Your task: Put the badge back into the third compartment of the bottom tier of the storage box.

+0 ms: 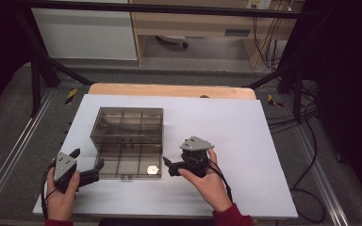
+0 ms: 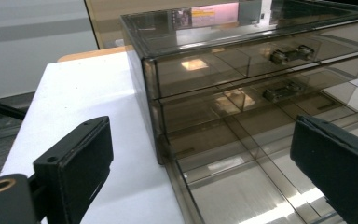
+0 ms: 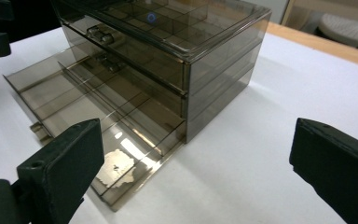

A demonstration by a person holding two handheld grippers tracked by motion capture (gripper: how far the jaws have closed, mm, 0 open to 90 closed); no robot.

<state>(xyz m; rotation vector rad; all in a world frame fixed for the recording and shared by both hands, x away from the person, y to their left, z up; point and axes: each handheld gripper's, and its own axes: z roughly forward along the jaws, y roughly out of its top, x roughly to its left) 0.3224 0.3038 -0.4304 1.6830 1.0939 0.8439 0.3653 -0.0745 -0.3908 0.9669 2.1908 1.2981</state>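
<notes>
A smoky, see-through plastic drawer cabinet stands on a white desk, a little toward the person's left of the desk's middle. The cabinet has 3 drawers stacked one above the other. The top 2 are pushed in, each with a small handle at its front, seen in the left gripper view as the top handle and the middle handle. The bottom drawer is pulled out toward the person, so its long axis runs from the cabinet straight back to the near edge of the desk, and its front wall with a small handle faces the person. Thin dividers split this drawer into compartments. In the front compartment nearest the person's right lies 1 small, pale, round thing; what it is cannot be told. The other compartments of this drawer look bare, and the contents of the 2 shut drawers cannot be made out. The left tongs sit just beside the drawer's front left corner, spread wide, with nothing between their pads; in the left gripper view the drawer's corner lies between the 2 black jaws without touching them. The right tongs sit just beside the drawer's front right corner, also spread wide and gripping nothing, a hand around their body.
</notes>
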